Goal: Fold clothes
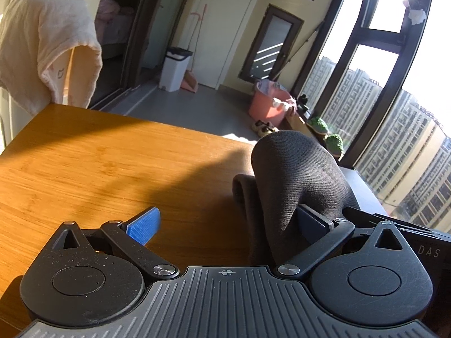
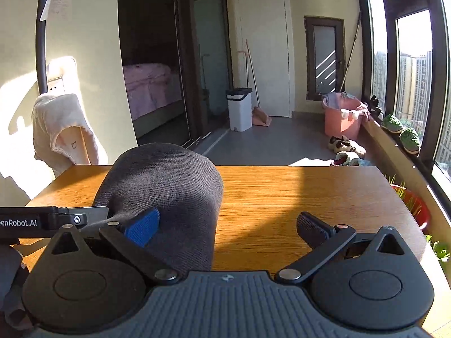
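A dark grey knit garment point(image 1: 296, 174) hangs bunched above the wooden table point(image 1: 98, 163). In the left wrist view it is draped over the right finger point(image 1: 313, 222) of my left gripper point(image 1: 227, 214), which is open; the left blue pad is bare. In the right wrist view the same garment point(image 2: 163, 174) is draped over the left finger point(image 2: 142, 228) of my right gripper point(image 2: 228, 217), also open, over the table point(image 2: 296, 191). The two grippers sit side by side, with the cloth bridging them. The garment's lower part is hidden.
A cream towel point(image 1: 42, 50) hangs over a chair at the table's far left corner. Beyond the table are a white bin point(image 2: 239, 109), a pink basket point(image 2: 342, 118), slippers on the floor and a windowsill with green plants point(image 2: 400, 129). A red pot point(image 2: 417, 208) stands off the table's right edge.
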The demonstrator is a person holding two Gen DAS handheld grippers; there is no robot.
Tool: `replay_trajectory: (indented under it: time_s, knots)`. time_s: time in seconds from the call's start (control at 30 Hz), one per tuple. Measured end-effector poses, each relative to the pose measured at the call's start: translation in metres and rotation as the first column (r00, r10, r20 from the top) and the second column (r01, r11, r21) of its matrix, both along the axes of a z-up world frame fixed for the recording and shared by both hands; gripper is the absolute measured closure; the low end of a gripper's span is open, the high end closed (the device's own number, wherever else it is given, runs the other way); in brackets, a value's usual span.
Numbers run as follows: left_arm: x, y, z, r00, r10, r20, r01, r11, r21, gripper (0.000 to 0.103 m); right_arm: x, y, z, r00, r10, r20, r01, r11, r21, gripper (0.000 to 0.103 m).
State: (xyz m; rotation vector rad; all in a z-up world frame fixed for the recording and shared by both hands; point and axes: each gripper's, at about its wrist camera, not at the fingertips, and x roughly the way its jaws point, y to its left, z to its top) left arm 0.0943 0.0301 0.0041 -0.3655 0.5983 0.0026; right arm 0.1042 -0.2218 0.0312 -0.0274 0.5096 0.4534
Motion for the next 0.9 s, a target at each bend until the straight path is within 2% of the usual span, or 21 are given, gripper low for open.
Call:
replay_trajectory:
  time_s: [0.1, 0.2, 0.3, 0.37, 0.4, 0.53, 0.67, 0.73, 0.8, 0.9]
  knots:
    - [-0.001, 0.000, 0.000, 1.000, 0.013, 0.005, -0.013, 1.000, -0.001, 0.000, -0.007, -0.015, -0.001, 1.000, -0.029, 0.004, 0.028, 0.996, 0.088, 0.000]
    - [-0.016, -0.007, 0.005, 0.996, 0.043, 0.076, -0.047, 0.998, 0.044, 0.000, -0.017, -0.035, -0.001, 0.997, -0.071, 0.014, 0.067, 0.982, 0.178, 0.000]
    - [-0.032, -0.015, 0.012, 0.985, 0.071, 0.156, -0.086, 0.992, 0.092, 0.000, -0.033, -0.047, -0.002, 0.998, -0.059, 0.028, 0.052, 0.975, 0.215, 0.000]
    - [-0.043, -0.020, 0.016, 0.974, 0.087, 0.210, -0.114, 0.986, 0.121, 0.000, -0.040, -0.051, -0.003, 0.997, -0.076, -0.004, 0.075, 0.976, 0.206, 0.000]
    - [-0.046, -0.022, 0.016, 0.973, 0.099, 0.206, -0.128, 0.984, 0.128, 0.000, -0.043, -0.053, -0.004, 0.996, -0.087, -0.035, 0.093, 0.976, 0.197, 0.000]
    - [-0.061, -0.026, 0.016, 0.976, 0.149, 0.158, -0.167, 0.980, 0.107, 0.000, -0.053, -0.061, -0.013, 0.972, -0.125, -0.199, 0.154, 0.978, 0.142, 0.000]
    - [-0.076, -0.035, 0.012, 0.985, 0.160, 0.057, -0.166, 0.978, 0.123, 0.000, -0.077, -0.068, -0.016, 0.963, -0.160, -0.215, 0.188, 0.975, 0.118, 0.000]
    - [-0.081, -0.042, 0.009, 0.986, 0.166, -0.021, -0.162, 0.977, 0.138, 0.000, -0.086, -0.067, -0.016, 0.963, -0.166, -0.210, 0.188, 0.978, 0.092, 0.000]
    - [-0.088, -0.051, 0.004, 0.981, 0.176, -0.082, -0.159, 0.971, 0.181, 0.000, -0.096, -0.065, -0.015, 0.964, -0.164, -0.208, 0.177, 0.983, 0.046, 0.000]
    - [-0.099, -0.069, 0.001, 0.980, 0.151, -0.128, -0.115, 0.961, 0.251, 0.000, -0.113, -0.058, -0.015, 0.970, -0.138, -0.201, 0.132, 0.990, -0.043, 0.000]
